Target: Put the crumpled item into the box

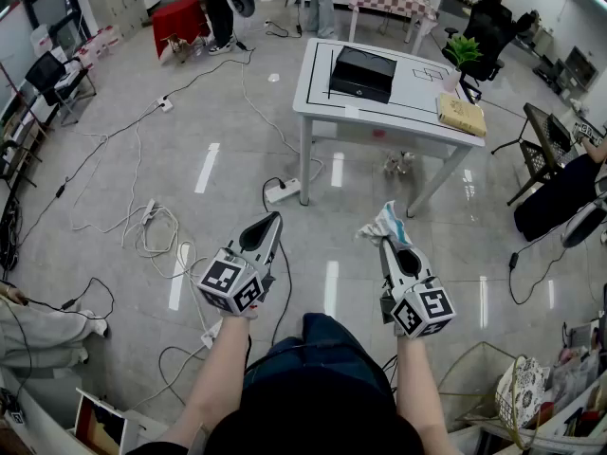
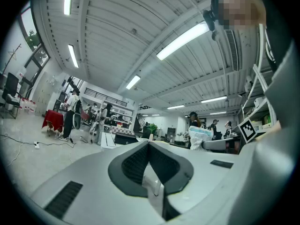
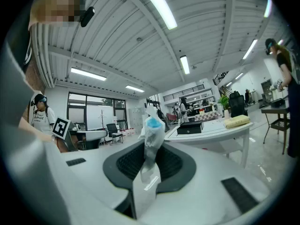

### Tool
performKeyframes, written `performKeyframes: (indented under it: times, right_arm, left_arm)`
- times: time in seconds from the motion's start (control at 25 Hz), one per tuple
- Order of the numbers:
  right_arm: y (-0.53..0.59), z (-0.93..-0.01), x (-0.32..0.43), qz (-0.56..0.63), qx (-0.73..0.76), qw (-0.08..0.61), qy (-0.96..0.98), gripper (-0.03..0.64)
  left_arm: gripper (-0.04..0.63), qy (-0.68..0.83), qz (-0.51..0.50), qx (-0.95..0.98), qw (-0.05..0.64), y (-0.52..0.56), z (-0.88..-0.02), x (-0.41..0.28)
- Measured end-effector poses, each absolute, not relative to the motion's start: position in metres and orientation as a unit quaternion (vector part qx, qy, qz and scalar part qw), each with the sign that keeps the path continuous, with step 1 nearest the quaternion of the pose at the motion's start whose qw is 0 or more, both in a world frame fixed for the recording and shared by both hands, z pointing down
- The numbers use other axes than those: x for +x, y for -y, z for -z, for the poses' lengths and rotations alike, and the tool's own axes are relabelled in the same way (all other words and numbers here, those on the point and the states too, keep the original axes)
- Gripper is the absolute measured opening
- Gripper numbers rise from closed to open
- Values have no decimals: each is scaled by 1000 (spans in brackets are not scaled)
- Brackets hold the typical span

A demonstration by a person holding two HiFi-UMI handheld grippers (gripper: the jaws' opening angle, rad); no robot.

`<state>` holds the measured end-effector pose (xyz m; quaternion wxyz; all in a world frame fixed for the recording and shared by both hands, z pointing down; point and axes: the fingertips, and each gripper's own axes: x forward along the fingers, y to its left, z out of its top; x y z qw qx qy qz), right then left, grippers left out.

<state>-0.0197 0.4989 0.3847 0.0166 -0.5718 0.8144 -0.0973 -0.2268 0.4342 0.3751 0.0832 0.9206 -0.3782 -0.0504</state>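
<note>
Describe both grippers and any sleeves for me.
The left gripper and right gripper are grey tapered wedges with dark ribbed inner pads. Each carries a cube of black-and-white square markers at the rear. No cables show, and the forearms have no sleeves.

White table [image 1: 408, 102], tan book [image 1: 461, 114] — floor cables [image 1: 142, 227]

From the head we look steeply down; both gripper views face forward, low, sharing the distant white table [image 1: 408, 112] and black box [image 1: 362, 72].
</note>
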Motion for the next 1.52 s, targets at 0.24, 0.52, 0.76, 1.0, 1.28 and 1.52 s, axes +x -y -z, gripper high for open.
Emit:
performKeyframes:
  times: [0.24,0.52,0.76,1.0,1.28,1.52]
  right_arm:
    - [-496,-384,-26,95,-570,19,-816,61]
    - [-488,-394,-16,109,-583,22,-805,61]
    - [-454,-401,-2,116,-585,18,-803,61]
    - [-400,-404,11,115,-579,16,-807,63]
    - [-335,-401,31,117,-573,19,-811,63]
    - [-290,-404,53,124,-568,22,-814,63]
  left_arm:
    - [2,377,52,921,84,-433,-377,-225]
    - [2,370,47,923,92,-423,-391,-209]
    - [2,369,42,923,97,-389,-398,-193]
    - [2,376,44,921,94,-335,-395,-179]
    - [2,382,44,918,92,-273,-391,-160]
    - [2,388,38,916,93,-233,-393,-139]
